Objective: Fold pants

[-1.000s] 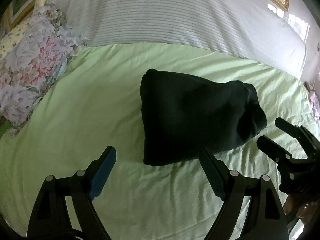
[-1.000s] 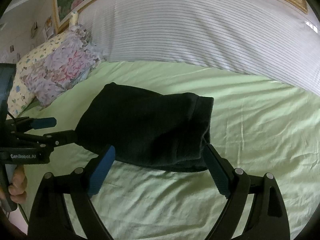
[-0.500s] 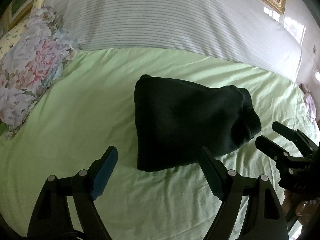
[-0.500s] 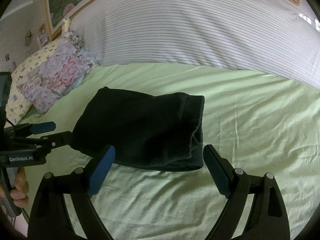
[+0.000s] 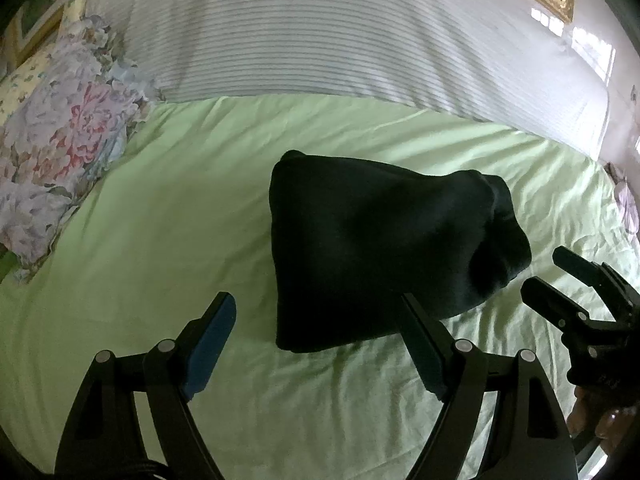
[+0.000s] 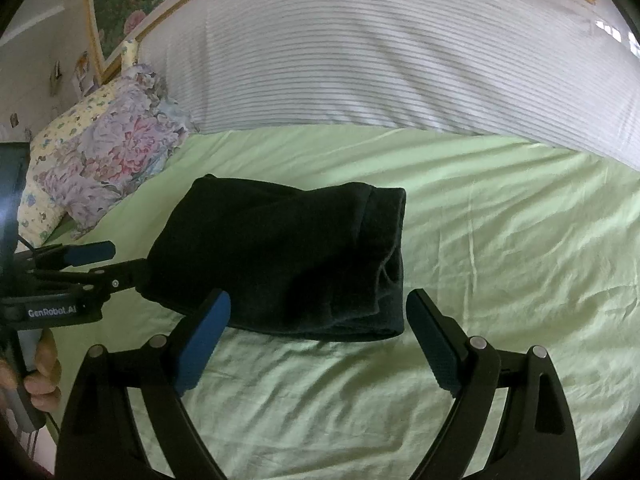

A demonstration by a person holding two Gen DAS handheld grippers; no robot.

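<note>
- The pants (image 5: 384, 256) lie folded into a thick dark bundle on the green sheet (image 5: 160, 240), around the middle of the bed, well apart from the flowered pillow (image 5: 60, 152) at the far left and the striped cover (image 5: 320, 40) along the far side.
- My left tongs (image 5: 316, 344) stand wide open and grip nothing; they hover near the bundle's near left corner.
- My right tongs (image 6: 318, 336) are also spread wide and empty, hanging just over the near edge of the bundle, at its right end.
- I judge the fold as near done (the bundle looks compact, though its right end bulges and the layers there gape a little).
- The cloth looks soft, thick and light; it should sag and slide open if lifted by one layer only.
- If I tidy it, I would pinch through all layers at the near corners, or press the puffed right end flat.
- Main risk, to my mind: snagging the sheet beneath along with the cloth.
</note>
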